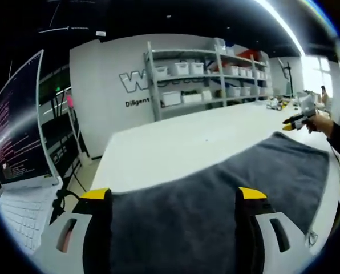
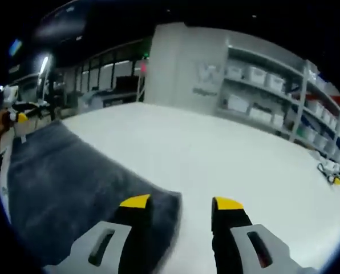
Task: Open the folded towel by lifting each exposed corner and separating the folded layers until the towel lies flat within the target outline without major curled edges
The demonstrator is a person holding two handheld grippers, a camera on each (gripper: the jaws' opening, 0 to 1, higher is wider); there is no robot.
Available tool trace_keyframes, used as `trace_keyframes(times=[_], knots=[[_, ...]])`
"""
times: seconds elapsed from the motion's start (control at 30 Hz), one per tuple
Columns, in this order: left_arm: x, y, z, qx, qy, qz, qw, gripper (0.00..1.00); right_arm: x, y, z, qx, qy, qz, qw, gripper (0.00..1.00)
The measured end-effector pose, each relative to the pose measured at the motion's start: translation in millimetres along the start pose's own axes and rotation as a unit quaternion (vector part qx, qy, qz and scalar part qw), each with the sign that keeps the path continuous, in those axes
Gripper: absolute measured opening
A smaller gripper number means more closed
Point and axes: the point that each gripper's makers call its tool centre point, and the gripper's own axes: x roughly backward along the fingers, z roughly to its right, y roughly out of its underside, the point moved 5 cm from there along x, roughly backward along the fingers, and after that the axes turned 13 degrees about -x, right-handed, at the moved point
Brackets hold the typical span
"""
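Across the white bench (image 1: 175,142) the grey towel (image 1: 215,200) lies spread nearly flat. Each hand-held gripper, left (image 1: 174,197) and right (image 2: 181,202), hovers at opposite ends, jaws wide apart and gripping nothing, likely poised to smooth remaining edges.

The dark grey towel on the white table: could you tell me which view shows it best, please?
The left gripper view shows the dark grey towel best: it spreads across the white table from the open left gripper to the far edge. The right gripper view catches one end and a corner by the open right gripper.
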Motion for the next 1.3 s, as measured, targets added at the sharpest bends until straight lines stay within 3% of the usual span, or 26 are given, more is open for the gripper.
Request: trace_keyframes(times=[0.13,0.27,0.33,0.47,0.57,1.03,1.17,1.23,1.3], knots=[[4,1.5,7.3,-0.002,-0.001,-0.003,1.0,0.87,-5,10.1,5,0.004,0.009,-0.012,0.9999,0.22],[5,3.4,10.1,-0.003,-0.004,-0.007,1.0,0.87,-13,21.1,0,-0.001,0.006,-0.025,0.9997,0.22],[4,4.8,13.3,-0.003,-0.003,-0.01,0.9999,0.87,-15,27.5,-3,0.018,0.01,-0.031,0.9993,0.12],[1,5.8,17.6,-0.004,0.001,-0.014,0.9999,0.84,-19,34.1,0,0.004,0.009,-0.045,0.999,0.0],[0,3.1,20.2,-0.002,0.0,-0.01,0.9999,0.78,-19,34.3,1,0.004,0.01,-0.048,0.9988,0.0],[-17,0.5,20.9,-0.013,0.002,-0.027,0.9996,0.82,-7,39.5,26,0.026,0.009,-0.061,0.9977,0.0],[-32,-0.1,25.5,-0.005,0.004,-0.034,0.9994,0.82,-1,38.9,41,0.044,0.015,-0.072,0.9963,0.0],[-38,0.7,28.2,-0.012,0.004,-0.039,0.9991,0.81,2,37.6,51,0.042,0.013,-0.075,0.9963,0.0],[-44,1.4,26.0,-0.03,0.007,-0.042,0.9987,0.8,4,34.9,61,0.013,0.018,-0.069,0.9974,0.0]])
